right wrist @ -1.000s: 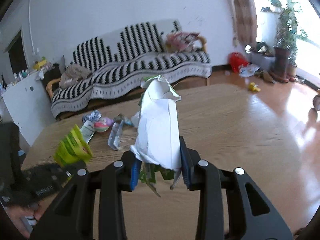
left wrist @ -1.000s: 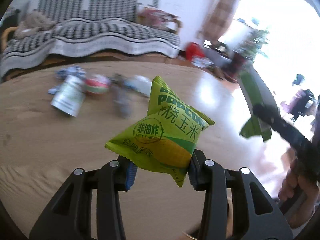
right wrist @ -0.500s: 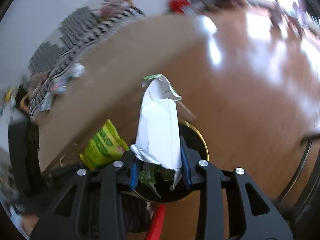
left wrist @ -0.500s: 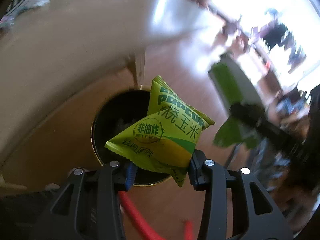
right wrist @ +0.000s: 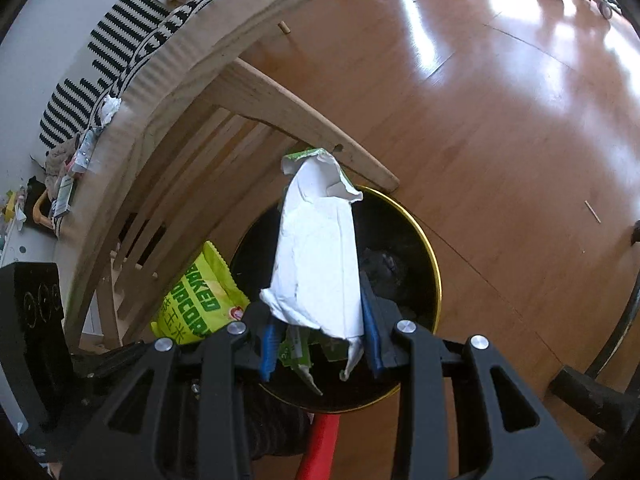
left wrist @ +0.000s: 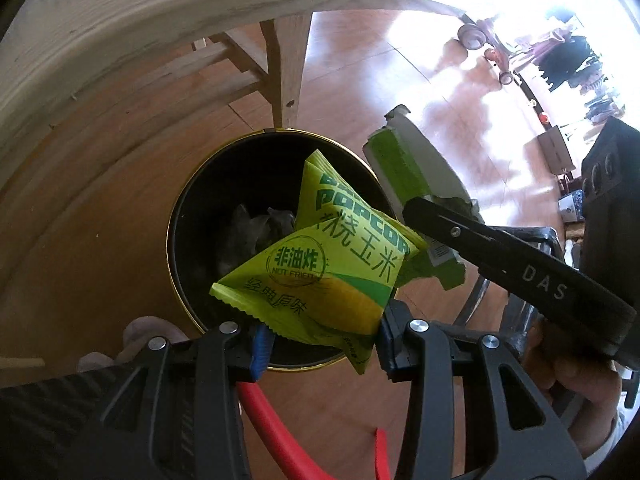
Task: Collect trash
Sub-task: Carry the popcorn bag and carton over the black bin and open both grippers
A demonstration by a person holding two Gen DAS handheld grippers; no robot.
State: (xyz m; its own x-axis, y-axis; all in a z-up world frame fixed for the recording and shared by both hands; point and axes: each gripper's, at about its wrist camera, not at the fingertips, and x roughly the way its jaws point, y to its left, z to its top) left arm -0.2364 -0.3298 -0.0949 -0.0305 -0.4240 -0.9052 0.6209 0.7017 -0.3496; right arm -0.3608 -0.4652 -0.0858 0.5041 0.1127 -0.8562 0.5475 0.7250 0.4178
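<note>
I have the left gripper [left wrist: 320,340] clamped on a popcorn bag [left wrist: 320,264] and the right gripper [right wrist: 320,344] clamped on a torn carton [right wrist: 320,256], both poised over the bin [right wrist: 434,280]. Dropping remains, and more litter [right wrist: 76,160] waits on the table [right wrist: 192,40].

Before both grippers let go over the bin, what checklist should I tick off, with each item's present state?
1. Left gripper clamps the yellow-green popcorn bag: ok.
2. Right gripper clamps the torn white-and-green carton: ok.
3. Popcorn bag over the round black gold-rimmed bin: ok.
4. Carton over the bin's mouth: ok.
5. Room left in the bin: cannot tell; dark crumpled contents show.
6. Bin clear of the wooden table leg: ok.
</note>
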